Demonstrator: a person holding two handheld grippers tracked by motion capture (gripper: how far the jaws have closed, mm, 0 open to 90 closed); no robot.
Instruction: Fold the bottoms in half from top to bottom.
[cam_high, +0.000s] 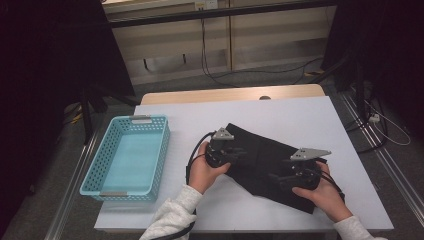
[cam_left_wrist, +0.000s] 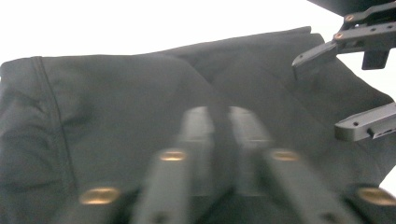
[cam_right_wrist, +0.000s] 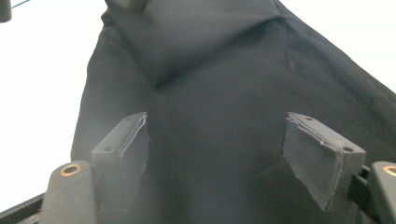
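The right gripper (cam_high: 281, 176) is nearest, at the near right part of the black garment (cam_high: 265, 155), its 2 jaws wide apart over the cloth, holding nothing. The left gripper (cam_high: 239, 152) is farther, at the garment's left edge, jaws narrow, nothing visibly between them. The garment's long axis runs from far left to near right on the white table (cam_high: 300, 115). The blue basket (cam_high: 131, 123) stands well apart, left.

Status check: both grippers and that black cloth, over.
Left gripper over the black cloth, jaws near together, holding nothing. Right gripper open above it. Cloth folded on the white table. Blue basket well aside.
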